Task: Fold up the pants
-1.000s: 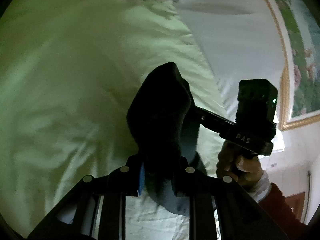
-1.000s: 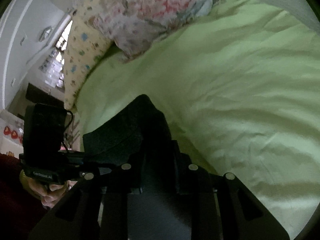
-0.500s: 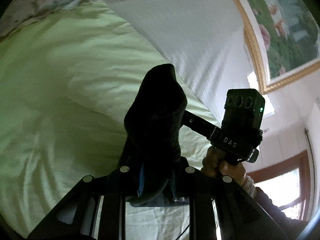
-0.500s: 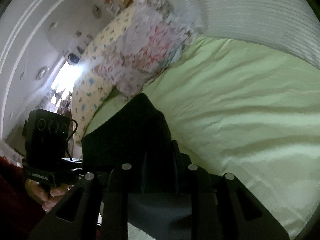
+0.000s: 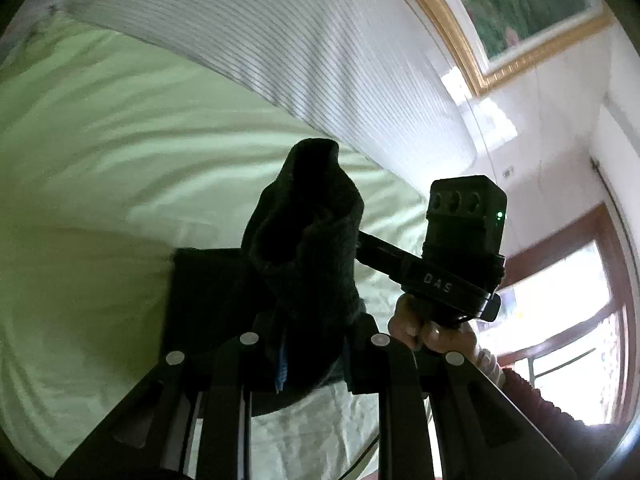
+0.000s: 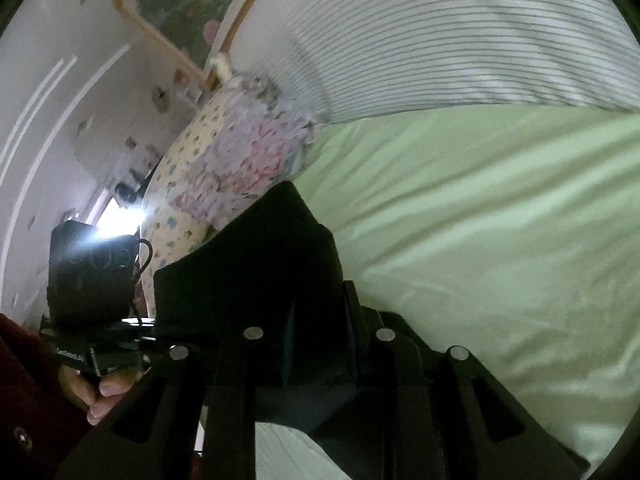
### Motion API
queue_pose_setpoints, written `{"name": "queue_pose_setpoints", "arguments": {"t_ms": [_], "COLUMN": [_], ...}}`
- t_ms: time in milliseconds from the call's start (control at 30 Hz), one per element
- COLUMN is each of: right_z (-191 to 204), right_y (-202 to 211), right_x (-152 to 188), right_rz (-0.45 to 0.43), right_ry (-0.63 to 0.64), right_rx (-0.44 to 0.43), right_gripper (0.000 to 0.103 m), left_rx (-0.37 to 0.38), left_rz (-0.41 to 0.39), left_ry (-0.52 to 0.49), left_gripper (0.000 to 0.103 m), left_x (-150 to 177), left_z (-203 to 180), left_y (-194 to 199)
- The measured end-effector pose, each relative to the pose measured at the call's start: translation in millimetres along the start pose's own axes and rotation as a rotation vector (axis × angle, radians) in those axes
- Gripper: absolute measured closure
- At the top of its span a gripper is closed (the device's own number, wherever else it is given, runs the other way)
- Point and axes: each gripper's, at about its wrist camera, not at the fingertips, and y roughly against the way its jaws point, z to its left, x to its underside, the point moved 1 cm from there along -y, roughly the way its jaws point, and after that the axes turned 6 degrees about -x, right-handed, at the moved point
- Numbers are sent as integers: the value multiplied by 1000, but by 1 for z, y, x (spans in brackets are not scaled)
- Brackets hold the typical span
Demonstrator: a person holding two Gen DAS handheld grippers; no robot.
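Note:
The dark pants (image 5: 308, 248) bunch up between the jaws of my left gripper (image 5: 314, 344), which is shut on the fabric and holds it above the light green bedsheet (image 5: 100, 184). A flat dark part of the pants hangs lower left of the bunch. My right gripper (image 6: 318, 332) is also shut on the pants (image 6: 260, 280), a dark fold rising between its jaws. Each gripper sees the other: the right one (image 5: 460, 248) to the right, the left one (image 6: 92, 280) to the left. The fingertips are hidden by cloth.
A white striped headboard cushion (image 5: 320, 60) lines the far side of the bed. Floral pillows (image 6: 236, 168) lie at the left end. A gold-framed painting (image 5: 520, 12) hangs on the wall and a window (image 5: 568, 320) is at right.
Both grippers have lifted and tilted upward with the pants; the views now show more headboard, wall and window and less sheet. Both stay shut on the fabric.

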Motion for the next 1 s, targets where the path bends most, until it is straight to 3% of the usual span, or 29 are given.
{"name": "queue_pose_setpoints", "arguments": {"t_ms": [367,467,500,567,1000], "right_z": [-50,-67,-71,-82,-101], "right_y": [70,82,84,94,129], "right_x": [43,54,57,66,102], "right_rz": [-92,-106,-109,-133,-188], "right_ry": [-106,-147,-158,-194,-318], "right_rx": [72,98,105,114,214], "right_gripper": [81,85,90,95,94], "left_rx": [-13,-35,-43,-60,-68], "left_rz": [107,136,148,170,253], "left_ry": [-174,-214,-224,-241,-307], "left_gripper": [83,83,82,82,81], "left_x": [14,24,28,33,50], "left_z": [-64,-76,-80,-85,-103], "left_y": [-67,-88,-96,-110,-163]}}
